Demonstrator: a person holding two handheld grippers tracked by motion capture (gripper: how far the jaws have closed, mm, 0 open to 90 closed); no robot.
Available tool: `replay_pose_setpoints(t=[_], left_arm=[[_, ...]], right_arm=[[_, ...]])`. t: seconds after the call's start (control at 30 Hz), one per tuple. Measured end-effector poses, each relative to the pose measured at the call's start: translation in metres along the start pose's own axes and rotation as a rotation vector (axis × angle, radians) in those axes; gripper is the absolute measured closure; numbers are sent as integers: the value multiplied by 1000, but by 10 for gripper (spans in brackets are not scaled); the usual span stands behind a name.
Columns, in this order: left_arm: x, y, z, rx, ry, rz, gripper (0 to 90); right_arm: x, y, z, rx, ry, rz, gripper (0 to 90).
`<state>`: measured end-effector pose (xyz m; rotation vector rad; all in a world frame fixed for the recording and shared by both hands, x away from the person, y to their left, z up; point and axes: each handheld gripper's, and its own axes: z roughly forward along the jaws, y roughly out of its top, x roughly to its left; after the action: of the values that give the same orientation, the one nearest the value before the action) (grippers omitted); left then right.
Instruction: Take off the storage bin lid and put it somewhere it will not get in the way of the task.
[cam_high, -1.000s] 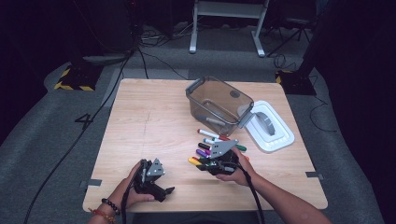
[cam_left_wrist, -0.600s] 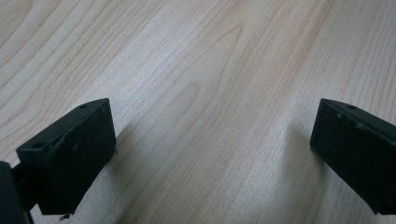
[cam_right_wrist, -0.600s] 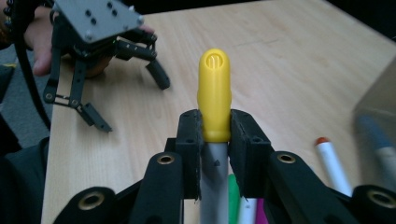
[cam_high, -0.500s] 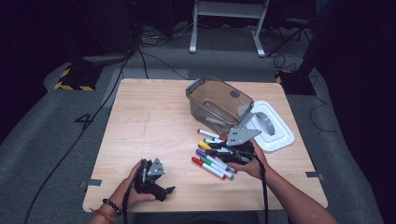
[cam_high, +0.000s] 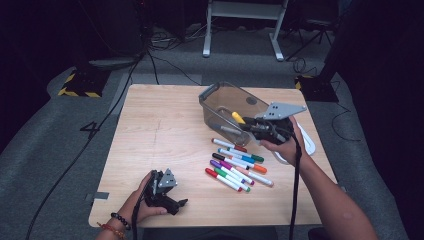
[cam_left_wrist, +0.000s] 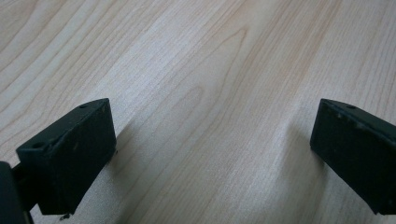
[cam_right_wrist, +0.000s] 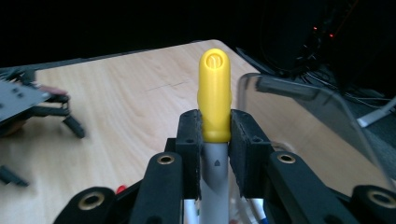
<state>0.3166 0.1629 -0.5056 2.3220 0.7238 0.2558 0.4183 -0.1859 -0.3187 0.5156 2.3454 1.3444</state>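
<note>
Lifted off the desk (cam_high: 165, 125) since the earlier frame, the right tool (cam_right_wrist: 215, 135) pinches a yellow-capped marker (cam_right_wrist: 215, 98) above the clear bin (cam_high: 225, 102); the left tool (cam_left_wrist: 210, 154) rests spread on the desk.

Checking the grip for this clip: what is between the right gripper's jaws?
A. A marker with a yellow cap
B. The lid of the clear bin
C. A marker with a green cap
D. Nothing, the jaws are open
A: in the right gripper view the right gripper has its jaws pressed on both sides of the yellow-capped marker, cap pointing away from the camera, beside the clear bin.
</note>
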Motion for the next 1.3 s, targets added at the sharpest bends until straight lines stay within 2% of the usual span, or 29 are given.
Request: replay_pose_setpoints(t=[0.23,0.4,0.47,0.57,0.7,0.87,1.03,1.1,1.3], left_arm=[[0,0,0,0,0,0,5],[0,0,0,0,-2,0,5],[0,0,0,0,-2,1,5],[0,0,0,0,-1,0,5],[0,0,0,0,0,1,5],[0,0,0,0,1,0,5],[0,0,0,0,0,-1,5],[0,0,0,0,0,0,5],[0,0,0,0,-4,3,5]], right_arm=[[-33,19,16,42,-44,27,749],[-51,25,39,99,-71,33,749],[-59,26,50,115,-69,58,749],[-67,26,64,145,-79,71,749],[-73,20,86,207,-65,96,749],[-80,7,110,321,-61,109,749],[-82,-2,124,410,-19,107,748],[-82,-5,128,447,-17,99,748],[-84,-13,139,519,12,116,748]])
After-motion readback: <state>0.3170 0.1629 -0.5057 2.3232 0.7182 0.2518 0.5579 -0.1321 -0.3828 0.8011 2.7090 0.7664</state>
